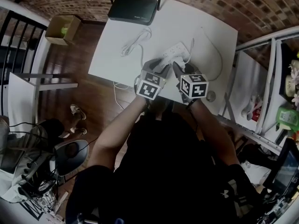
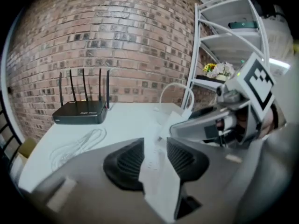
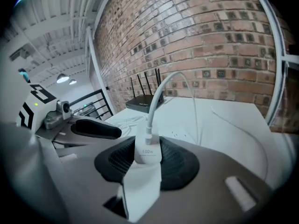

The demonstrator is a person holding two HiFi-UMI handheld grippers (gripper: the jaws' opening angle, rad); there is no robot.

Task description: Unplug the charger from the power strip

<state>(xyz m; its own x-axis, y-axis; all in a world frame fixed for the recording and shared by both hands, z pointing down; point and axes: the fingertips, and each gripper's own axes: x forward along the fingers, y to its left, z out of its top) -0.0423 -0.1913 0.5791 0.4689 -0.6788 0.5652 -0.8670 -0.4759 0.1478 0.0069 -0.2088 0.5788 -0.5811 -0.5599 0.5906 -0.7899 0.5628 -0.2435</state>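
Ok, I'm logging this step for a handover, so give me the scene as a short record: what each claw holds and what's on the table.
left claw: shut on the power strip
right claw: shut on the white charger, with its cable rising from the top
charger out of the strip: cannot tell
table: white; also bears a black router and a loose cable

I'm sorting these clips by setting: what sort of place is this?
Probably a loft-style workshop or lab rather than a home: a bare brick wall, white metal shelving holding odds and ends, and a router on a plain white table.
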